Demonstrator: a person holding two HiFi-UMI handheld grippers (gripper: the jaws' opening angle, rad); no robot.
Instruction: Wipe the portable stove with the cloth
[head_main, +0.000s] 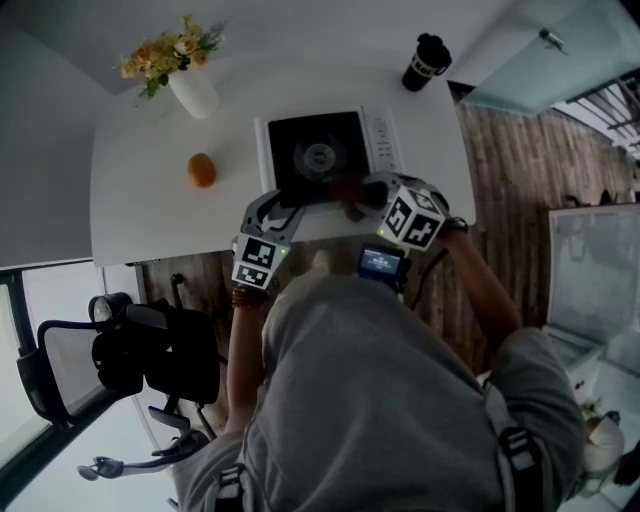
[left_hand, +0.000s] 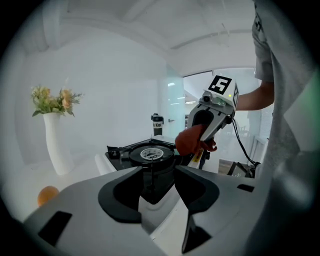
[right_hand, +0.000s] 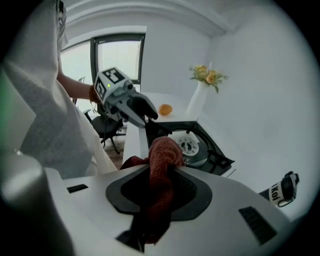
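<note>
**Item: table (head_main: 150, 200), white, with wiping task in hand.**

- **Portable stove (head_main: 320, 160).** White body, black top, round burner at centre. It sits close to the table's near edge, right of middle, with its control panel on its right side.
- **Cloth (right_hand: 162, 155).** Rust-red and bunched. It is pinched in the right gripper (right_hand: 160, 192), whose jaws are closed on its middle. One fold stands above the jaws and a tail hangs below. In the head view it is over the stove's near edge; whether it touches cannot be told.
- **Left gripper (left_hand: 160, 187).** Jaws are spread and grip nothing. They point at the stove's near-left corner, and the burner shows through the gap.
- **Other contents.** An orange (head_main: 201, 170) lies left of the stove. A vase of flowers (head_main: 190, 85) stands toward the far left corner. A black cup (head_main: 426, 62) stands at the far right corner.

**Step judged in hand:** bringing the cloth down onto the stove top to start or resume a stroke.

**Handling notes:**
- Lower the free fold until it lies flat on the black panel, so cloth rather than jaw meets the surface.
- Keep the pinch firm.
- Sweep in strokes round the burner, not across it, since the raised ring and pan supports would likely snag the weave.
- The stove looks light and sits near the edge, so the left gripper could brace that near-left corner to stop it sliding.
</note>
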